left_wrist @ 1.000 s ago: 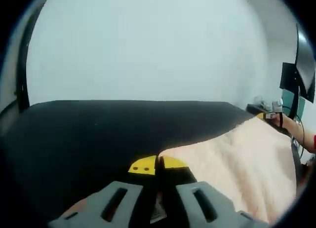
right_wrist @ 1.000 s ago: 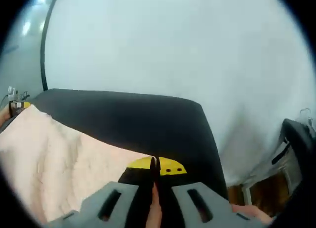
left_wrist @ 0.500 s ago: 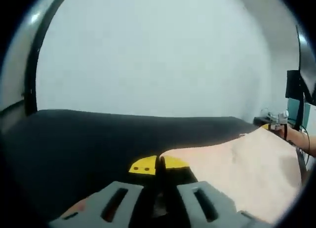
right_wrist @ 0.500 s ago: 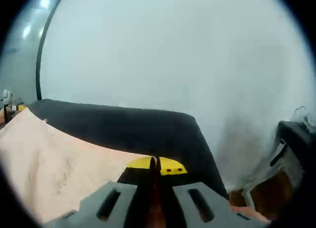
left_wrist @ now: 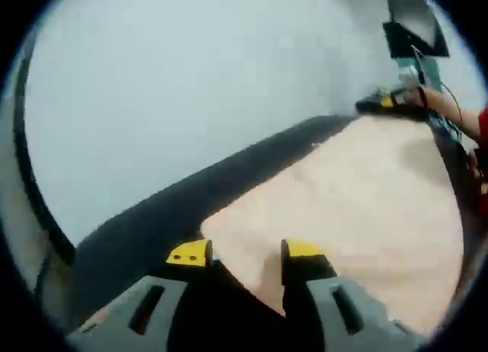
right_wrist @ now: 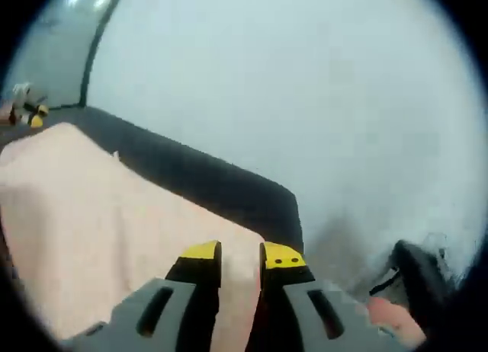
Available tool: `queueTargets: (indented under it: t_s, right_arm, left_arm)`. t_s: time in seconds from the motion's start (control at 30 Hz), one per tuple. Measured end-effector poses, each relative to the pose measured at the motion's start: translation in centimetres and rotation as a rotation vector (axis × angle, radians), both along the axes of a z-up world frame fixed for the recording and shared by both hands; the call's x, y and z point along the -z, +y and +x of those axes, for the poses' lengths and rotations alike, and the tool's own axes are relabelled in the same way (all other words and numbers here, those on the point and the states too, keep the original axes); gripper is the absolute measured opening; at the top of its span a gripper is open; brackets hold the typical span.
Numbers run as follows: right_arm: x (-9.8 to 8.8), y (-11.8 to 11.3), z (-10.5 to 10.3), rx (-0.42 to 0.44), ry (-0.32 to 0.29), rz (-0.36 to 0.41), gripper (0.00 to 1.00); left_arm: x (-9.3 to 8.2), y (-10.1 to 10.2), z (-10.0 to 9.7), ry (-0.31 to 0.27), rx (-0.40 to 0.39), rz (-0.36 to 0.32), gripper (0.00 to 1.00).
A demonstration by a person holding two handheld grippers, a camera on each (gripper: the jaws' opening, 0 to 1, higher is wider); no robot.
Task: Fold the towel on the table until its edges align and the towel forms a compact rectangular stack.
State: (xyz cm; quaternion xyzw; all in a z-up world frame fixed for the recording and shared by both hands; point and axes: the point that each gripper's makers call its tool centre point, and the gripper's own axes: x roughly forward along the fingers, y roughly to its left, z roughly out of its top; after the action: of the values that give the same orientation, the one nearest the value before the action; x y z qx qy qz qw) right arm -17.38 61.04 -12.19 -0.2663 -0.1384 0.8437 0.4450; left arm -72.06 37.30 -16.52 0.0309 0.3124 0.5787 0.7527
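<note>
We see the left gripper (left_wrist: pixel 246 253) and right gripper (right_wrist: pixel 240 254) parted over the towel (left_wrist: pixel 358 207); its 6 o'clock edge is cut off.

The towel (left_wrist: pixel 358 192) was a soft, matt, peach-coloured cloth with a faintly nubby pile. It lay on a table (left_wrist: pixel 191 200) whose black top looked smooth and dull, without shine. The left gripper (left_wrist: pixel 245 253) and the right gripper (right_wrist: pixel 240 254) had bodies of matt grey moulded plastic, with black jaws capped in smooth yellow plastic. The wall (right_wrist: pixel 305 85) behind looked plain, pale and matt.
</note>
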Motion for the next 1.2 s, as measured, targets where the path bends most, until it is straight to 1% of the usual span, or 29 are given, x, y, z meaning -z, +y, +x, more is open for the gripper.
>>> queueTargets:
  t_s: [0.03, 0.07, 0.1, 0.13, 0.17, 0.2, 0.23, 0.27, 0.3, 0.33, 0.37, 0.4, 0.43, 0.47, 0.5, 0.57, 0.6, 0.63, 0.67, 0.73, 0.8, 0.87, 0.97, 1.07, 1.1, 1.17, 1.2]
  right_arm:
    - [0.0, -2.1, 0.4, -0.025, -0.063, 0.018, 0.16]
    - [-0.1, -4.2, 0.9, -0.067, -0.15, 0.054, 0.16]
    - [0.2, -6.0, 1.5, -0.116, -0.259, 0.083, 0.15]
    - [0.7, -7.2, 2.3, -0.138, -0.344, 0.093, 0.14]
    - [1.4, -8.4, 3.6, -0.123, -0.418, 0.08, 0.14]
    - [2.3, -9.6, 4.7, -0.141, -0.502, 0.073, 0.14]
    - [2.9, -10.7, 5.3, -0.168, -0.565, 0.086, 0.13]
    - [3.7, -11.8, 5.8, -0.201, -0.609, 0.087, 0.12]
    - [4.8, -12.9, 6.2, -0.233, -0.653, 0.064, 0.12]
    - [5.9, -13.7, 6.8, -0.267, -0.699, 0.048, 0.12]
    - [6.7, -14.3, 7.0, -0.302, -0.736, 0.047, 0.12]
    - [7.5, -14.9, 7.1, -0.333, -0.758, 0.044, 0.12]
    - [8.5, -15.3, 7.5, -0.342, -0.773, 0.011, 0.12]
    - [9.4, -15.3, 8.3, -0.348, -0.815, -0.016, 0.13]
    - [9.7, -15.1, 8.9, -0.35, -0.852, -0.013, 0.13]
    - [9.5, -15.1, 9.1, -0.337, -0.844, -0.016, 0.13]
    - [8.9, -15.0, 9.1, -0.333, -0.83, -0.01, 0.13]
    - [8.8, -14.7, 8.9, -0.331, -0.789, -0.013, 0.13]
    - [8.9, -14.5, 8.9, -0.336, -0.768, -0.027, 0.13]
    - [9.5, -14.5, 9.0, -0.356, -0.788, -0.037, 0.14]
    - [10.2, -14.6, 8.8, -0.381, -0.808, -0.031, 0.14]
    - [10.2, -14.3, 8.7, -0.389, -0.822, -0.009, 0.14]
    - [10.2, -14.3, 8.6, -0.394, -0.819, 0.003, 0.13]
    - [10.3, -14.1, 8.5, -0.405, -0.814, 0.022, 0.12]
    - [10.2, -14.0, 8.5, -0.403, -0.809, 0.027, 0.12]
    - [10.1, -13.4, 8.5, -0.373, -0.79, 0.037, 0.12]
    - [10.3, -13.0, 8.6, -0.368, -0.786, 0.037, 0.12]
  left_arm:
    - [-0.4, -1.5, 0.6, 0.039, 0.031, -0.009, 0.32]
    - [-0.6, -3.1, 1.8, 0.067, 0.076, -0.024, 0.28]
    - [-1.0, -4.8, 3.2, 0.084, 0.115, -0.032, 0.26]
    - [-1.3, -6.1, 3.9, 0.101, 0.123, -0.039, 0.26]
    - [-1.3, -7.3, 4.5, 0.127, 0.126, -0.061, 0.26]
    - [-1.3, -8.5, 5.0, 0.172, 0.143, -0.074, 0.26]
    - [-1.1, -9.5, 5.6, 0.222, 0.151, -0.092, 0.27]
    - [-0.8, -10.5, 5.9, 0.279, 0.15, -0.118, 0.28]
    - [-0.4, -11.1, 4.7, 0.328, 0.152, -0.141, 0.29]
    - [0.0, -11.8, 4.4, 0.37, 0.142, -0.168, 0.3]
    - [0.3, -12.4, 4.1, 0.401, 0.12, -0.191, 0.31]
    - [0.6, -12.9, 4.0, 0.43, 0.114, -0.203, 0.31]
    - [1.0, -13.5, 4.9, 0.46, 0.112, -0.221, 0.32]
    - [1.2, -13.9, 5.4, 0.469, 0.106, -0.229, 0.32]
    - [1.5, -14.1, 4.9, 0.474, 0.1, -0.233, 0.32]
    - [1.8, -14.5, 4.5, 0.481, 0.091, -0.239, 0.32]
    - [2.0, -14.6, 4.4, 0.481, 0.084, -0.24, 0.32]
    - [2.2, -14.7, 4.3, 0.48, 0.076, -0.243, 0.32]
    - [2.4, -14.8, 4.3, 0.481, 0.071, -0.243, 0.32]
    - [3.1, -14.7, 4.2, 0.498, 0.065, -0.243, 0.32]
    - [3.9, -14.8, 4.1, 0.525, 0.066, -0.257, 0.32]
    - [4.4, -14.7, 3.5, 0.544, 0.061, -0.264, 0.33]
    - [4.9, -14.6, 3.2, 0.565, 0.051, -0.272, 0.34]
    - [4.9, -14.3, 3.5, 0.578, 0.06, -0.267, 0.32]
    - [5.0, -14.1, 3.7, 0.585, 0.074, -0.263, 0.31]
    - [5.0, -14.1, 4.3, 0.62, 0.111, -0.267, 0.3]
    - [5.0, -14.1, 4.7, 0.625, 0.126, -0.266, 0.3]
